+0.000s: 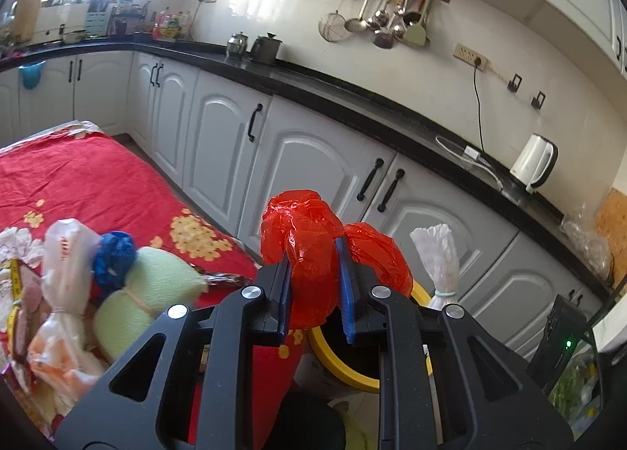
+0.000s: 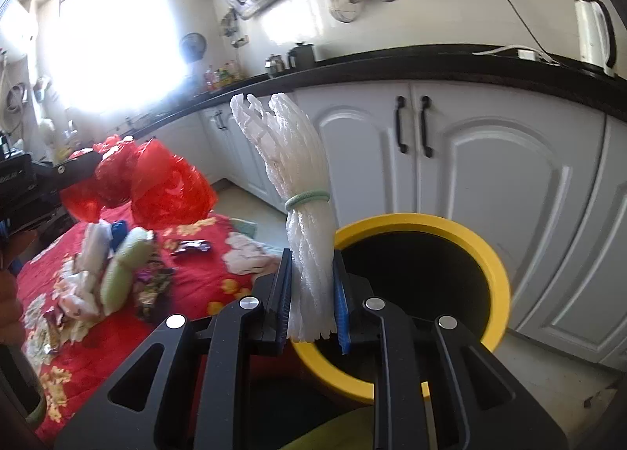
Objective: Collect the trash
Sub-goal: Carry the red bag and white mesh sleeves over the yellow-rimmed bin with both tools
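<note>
My left gripper is shut on a crumpled red plastic bag, held up near the table's edge; the bag also shows in the right wrist view. My right gripper is shut on a white foam net bundle tied with a green band, held upright over the near rim of a yellow-rimmed black bin. In the left wrist view the bundle and the bin rim lie just beyond the left gripper. More trash lies on the red flowered tablecloth: a green foam roll, a blue bag and a clear bag.
White kitchen cabinets with a black countertop stand close behind the bin. A white kettle sits on the counter. Candy wrappers and scraps lie on the tablecloth. A black device with a green light is at the right.
</note>
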Motion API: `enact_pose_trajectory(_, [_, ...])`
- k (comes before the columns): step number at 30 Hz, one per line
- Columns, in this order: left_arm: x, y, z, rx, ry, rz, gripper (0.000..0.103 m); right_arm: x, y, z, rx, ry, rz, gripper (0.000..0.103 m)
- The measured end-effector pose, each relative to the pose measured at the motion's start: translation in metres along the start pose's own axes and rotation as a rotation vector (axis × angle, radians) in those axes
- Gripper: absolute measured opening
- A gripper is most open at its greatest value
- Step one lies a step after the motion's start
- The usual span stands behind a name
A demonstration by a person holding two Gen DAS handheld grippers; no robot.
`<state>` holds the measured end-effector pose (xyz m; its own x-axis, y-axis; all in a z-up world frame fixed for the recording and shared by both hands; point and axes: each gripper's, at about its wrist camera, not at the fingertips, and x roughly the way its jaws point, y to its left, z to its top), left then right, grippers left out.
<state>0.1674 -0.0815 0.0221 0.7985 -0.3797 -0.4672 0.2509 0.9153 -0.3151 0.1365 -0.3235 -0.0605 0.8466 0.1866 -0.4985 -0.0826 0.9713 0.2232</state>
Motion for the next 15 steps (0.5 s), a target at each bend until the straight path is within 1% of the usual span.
enact_pose_trajectory(5, [0.022,-0.016,-0.007,0.028,0.029,-0.007,0.014,0.010,-0.023,-0.002,0.031,0.017,-0.041,0.018])
enact_pose_trajectory(15, [0.072,-0.043,-0.025,0.071,0.111,-0.009,0.014,0.037,-0.061,-0.016,0.082,0.083,-0.080,0.018])
